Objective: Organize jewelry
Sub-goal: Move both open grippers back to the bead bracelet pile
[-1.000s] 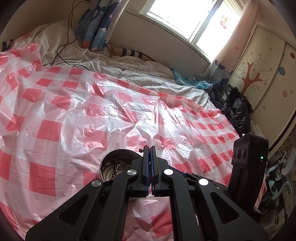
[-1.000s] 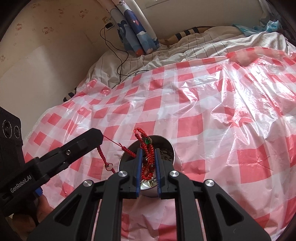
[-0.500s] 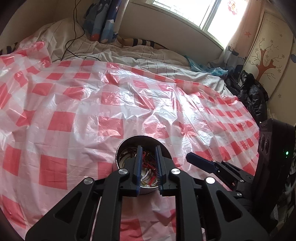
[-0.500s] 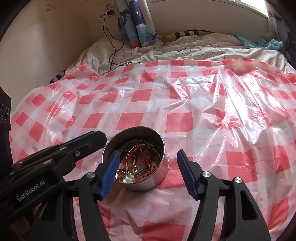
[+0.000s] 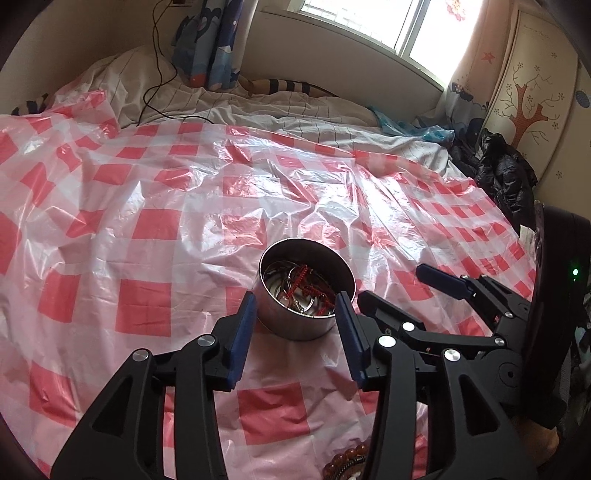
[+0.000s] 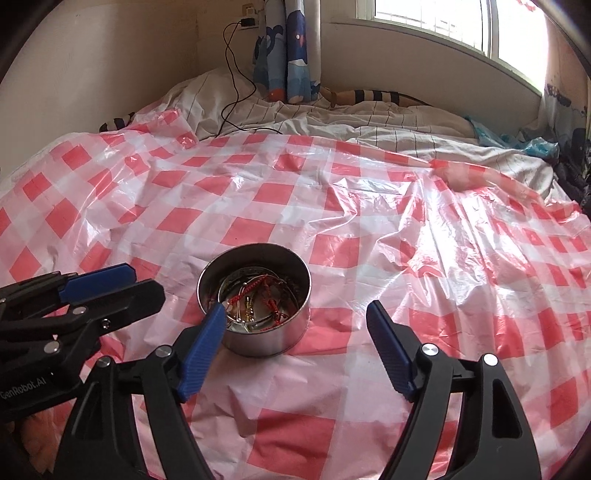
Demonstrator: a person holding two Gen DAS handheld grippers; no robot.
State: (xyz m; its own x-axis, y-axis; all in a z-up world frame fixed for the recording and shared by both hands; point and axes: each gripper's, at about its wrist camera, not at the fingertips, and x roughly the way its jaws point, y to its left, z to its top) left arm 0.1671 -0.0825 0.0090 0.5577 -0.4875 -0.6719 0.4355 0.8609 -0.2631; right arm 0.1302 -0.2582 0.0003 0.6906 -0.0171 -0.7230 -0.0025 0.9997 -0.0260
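Note:
A round metal tin (image 5: pixel 295 325) (image 6: pixel 266 339) stands on the red-and-white checked plastic sheet (image 5: pixel 155 236) (image 6: pixel 369 229). Inside lie a red cord bracelet (image 5: pixel 308 282) (image 6: pixel 271 306) and several metal bangles (image 6: pixel 240 291). My left gripper (image 5: pixel 297 301) is open and empty, its jaws either side of the tin's near wall; it also shows in the right wrist view (image 6: pixel 114 286). My right gripper (image 6: pixel 297 312) is open wide and empty just in front of the tin; it shows at the right in the left wrist view (image 5: pixel 402 286). A brown bead bracelet (image 5: pixel 345 461) lies on the sheet under the left gripper.
The sheet covers a bed with a striped white duvet (image 6: pixel 332 114) at the back. A black cable (image 6: pixel 236 74) hangs from the wall onto the bed. A wardrobe (image 5: pixel 532 92) and dark clothes (image 5: pixel 506 173) stand at the right. A window (image 6: pixel 436 18) is behind.
The red cord bracelet that both grippers held above the tin now lies in it. Both grippers have opened and drawn back from the tin.

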